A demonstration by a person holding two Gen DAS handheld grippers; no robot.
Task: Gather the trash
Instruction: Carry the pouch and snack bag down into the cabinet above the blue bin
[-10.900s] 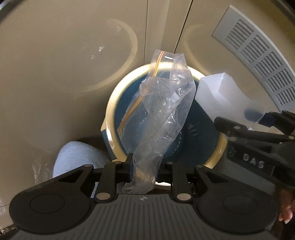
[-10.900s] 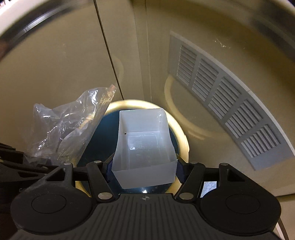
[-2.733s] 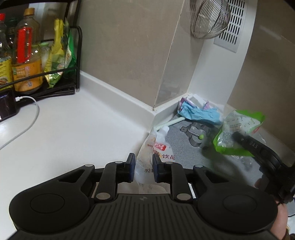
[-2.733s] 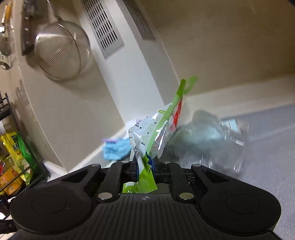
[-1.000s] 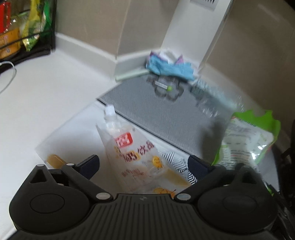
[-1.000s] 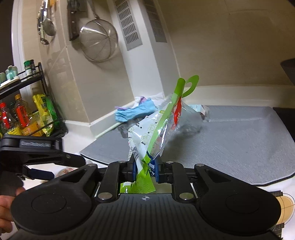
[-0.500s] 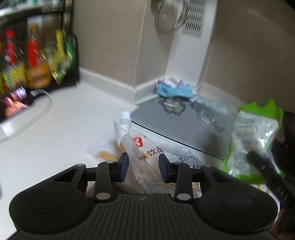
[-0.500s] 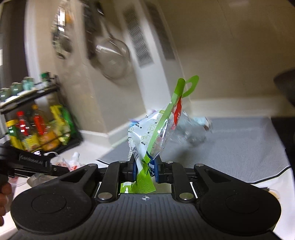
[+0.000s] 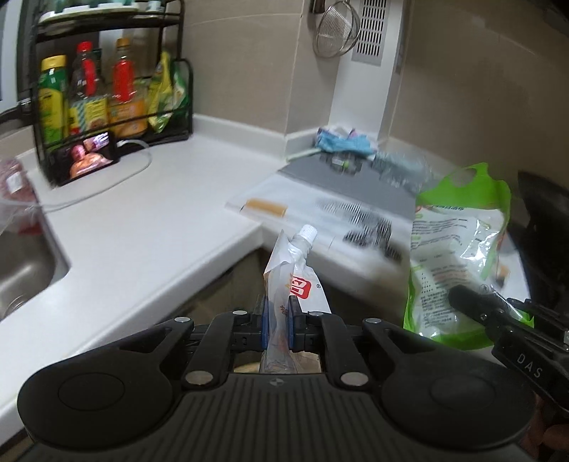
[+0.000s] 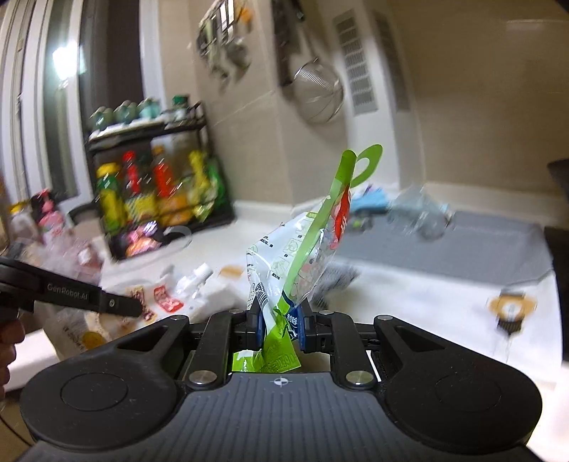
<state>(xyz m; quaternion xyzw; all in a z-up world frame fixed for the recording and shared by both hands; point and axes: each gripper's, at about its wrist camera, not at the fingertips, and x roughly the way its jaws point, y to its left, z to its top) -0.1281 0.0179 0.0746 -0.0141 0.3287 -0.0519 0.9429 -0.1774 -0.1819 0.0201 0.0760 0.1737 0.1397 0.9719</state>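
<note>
My left gripper (image 9: 276, 320) is shut on a white spouted drink pouch (image 9: 297, 280) with a red logo, held upright in the air off the counter's front edge. My right gripper (image 10: 279, 318) is shut on a green and clear snack bag (image 10: 302, 245), also lifted. The snack bag (image 9: 458, 248) and the right gripper (image 9: 498, 316) show at the right of the left wrist view. The left gripper (image 10: 117, 305) with its pouch (image 10: 185, 284) shows at the left of the right wrist view. A crumpled clear plastic bag (image 9: 402, 167) and blue wrappers (image 9: 341, 142) lie on the grey mat (image 9: 341, 181).
White L-shaped counter (image 9: 160, 227) with a sink (image 9: 21, 277) at the left. A black rack of bottles (image 9: 106, 92), a phone (image 9: 89, 156) on a cable, a flat clear zip bag (image 9: 270, 206) on the counter. A strainer (image 9: 336, 32) hangs on the wall.
My left gripper has shut on the drink pouch and lifted it off the counter, pulling back. My right gripper keeps the snack bag and has swung left and back.
</note>
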